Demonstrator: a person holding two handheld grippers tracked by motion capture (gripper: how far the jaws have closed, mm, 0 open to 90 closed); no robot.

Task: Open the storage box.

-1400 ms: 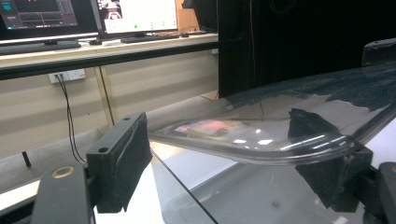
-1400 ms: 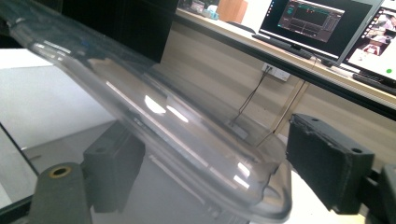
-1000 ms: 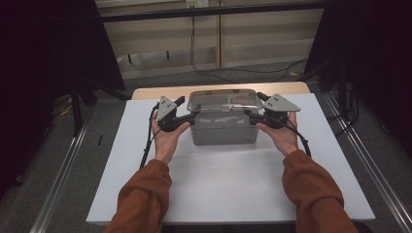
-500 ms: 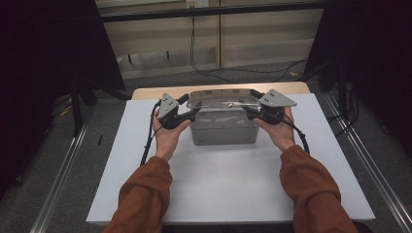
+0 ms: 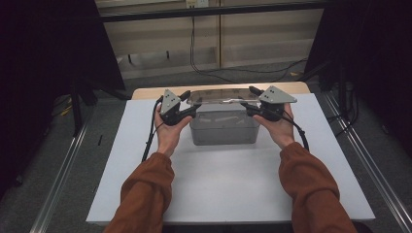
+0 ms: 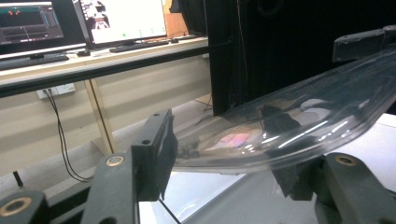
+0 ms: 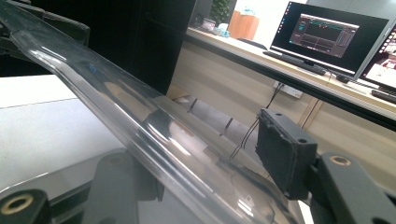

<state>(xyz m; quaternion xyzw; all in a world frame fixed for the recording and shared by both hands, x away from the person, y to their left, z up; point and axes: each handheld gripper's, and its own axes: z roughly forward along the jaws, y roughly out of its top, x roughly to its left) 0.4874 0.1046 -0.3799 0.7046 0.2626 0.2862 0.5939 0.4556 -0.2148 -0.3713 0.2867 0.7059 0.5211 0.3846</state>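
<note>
Worktop [image 5: 228,194]: white, grey box [image 5: 223,127] at its far middle.
Lid [image 5: 221,95]: clear, above the box now (lifted since a second ago).
Left gripper [image 5: 187,104]: I've just closed it, clenched on the lid's left end.
Right gripper [image 5: 252,100]: clenched on the right end.

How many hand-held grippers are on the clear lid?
2. The left hand-held gripper is at the lid's left end, the right hand-held gripper at its right end; the lid sits between each one's jaws, above the grey box.
</note>
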